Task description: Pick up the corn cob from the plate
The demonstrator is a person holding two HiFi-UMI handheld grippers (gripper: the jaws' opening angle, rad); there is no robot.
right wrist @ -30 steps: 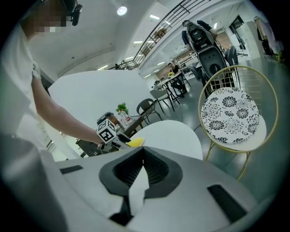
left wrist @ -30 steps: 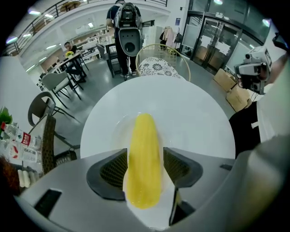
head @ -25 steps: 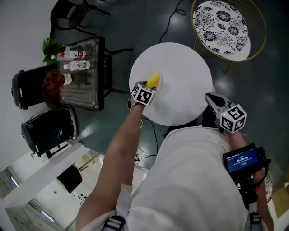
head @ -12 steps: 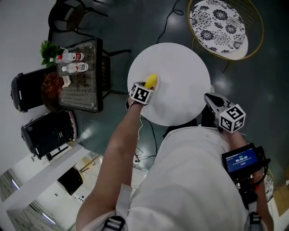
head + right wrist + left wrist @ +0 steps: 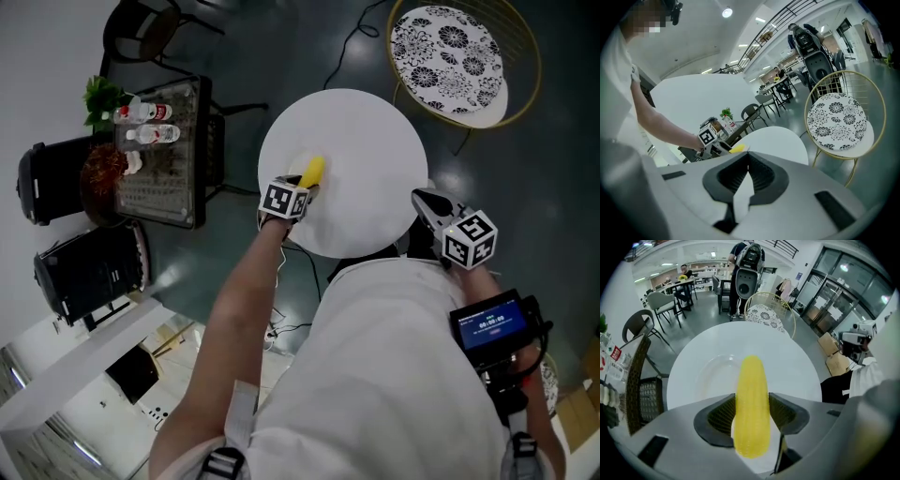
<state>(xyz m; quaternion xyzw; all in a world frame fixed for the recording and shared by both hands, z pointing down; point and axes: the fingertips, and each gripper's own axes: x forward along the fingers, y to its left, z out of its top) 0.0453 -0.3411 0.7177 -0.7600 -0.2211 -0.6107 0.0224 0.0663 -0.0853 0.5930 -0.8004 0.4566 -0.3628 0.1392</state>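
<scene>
A yellow corn cob (image 5: 751, 404) sits lengthwise between the jaws of my left gripper (image 5: 751, 416), which is shut on it. Under it lies a white plate (image 5: 712, 373) on the round white table (image 5: 370, 150). In the head view the corn cob (image 5: 312, 171) pokes out ahead of the left gripper (image 5: 302, 183) at the table's left side. My right gripper (image 5: 424, 202) hangs off the table's right edge, holding nothing. In the right gripper view its jaws meet at the tips, and the corn cob (image 5: 737, 148) shows small in the distance.
A gold wire chair with a patterned cushion (image 5: 448, 58) stands beyond the table at the upper right. A dark side table (image 5: 164, 155) with bottles and a plant is at the left. Black bins (image 5: 89, 267) stand lower left. Cables run across the dark floor.
The head view has drifted slightly, so the table and both grippers sit a little further left and up. The left gripper stays shut on the corn cob throughout.
</scene>
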